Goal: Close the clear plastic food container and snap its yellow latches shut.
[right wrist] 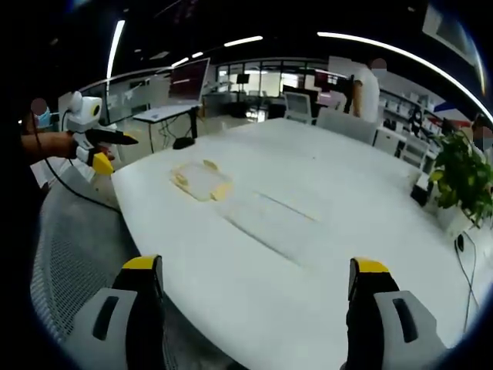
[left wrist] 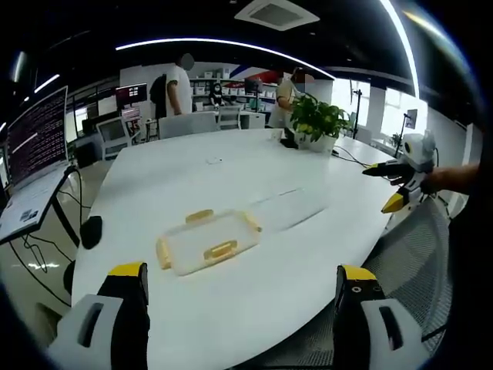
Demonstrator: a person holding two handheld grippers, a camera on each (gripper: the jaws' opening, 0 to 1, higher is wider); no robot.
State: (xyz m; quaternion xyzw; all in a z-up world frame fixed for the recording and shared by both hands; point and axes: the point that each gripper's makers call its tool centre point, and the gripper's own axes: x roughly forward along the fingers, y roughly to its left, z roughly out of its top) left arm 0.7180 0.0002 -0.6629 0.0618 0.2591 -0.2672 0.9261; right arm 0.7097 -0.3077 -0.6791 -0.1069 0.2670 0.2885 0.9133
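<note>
Clear rectangular plastic food container (left wrist: 206, 241) sits flat on the big white oval table (left wrist: 231, 177), lid on top of it. Yellow latches (left wrist: 220, 250) show on all four sides; can't tell from here whether they're snapped down. In the right gripper view the same container (right wrist: 200, 180) is near the table's far-left edge.

Left gripper (left wrist: 242, 308): white body, yellow-tipped jaws spread wide apart, nothing between them. It's hanging off the table edge nearest the container, jaws pointing toward it, well apart from it. The same gripper shows in the right gripper view (right wrist: 100, 150) at the left, held by a bare forearm, just beyond the table edge by the container.

Right gripper (right wrist: 258, 304): jaws likewise spread wide, empty, over the table edge far from the container. In the left gripper view it (left wrist: 400, 181) sits at the right, off the table rim, hand on it, above a grey mesh chair back (left wrist: 416, 247).

Faint clear flat sheet (left wrist: 289, 208) lies on the table just beside the container, on the side toward the potted green plant (left wrist: 317, 119).

Plant in its white pot stands at the table's far end from the container, black cable (left wrist: 354, 158) trailing next to it. Monitor with text lines (left wrist: 35, 135) off the table on the container's side. Two people standing (left wrist: 179, 85) past the table's far end, near desks and shelves.
</note>
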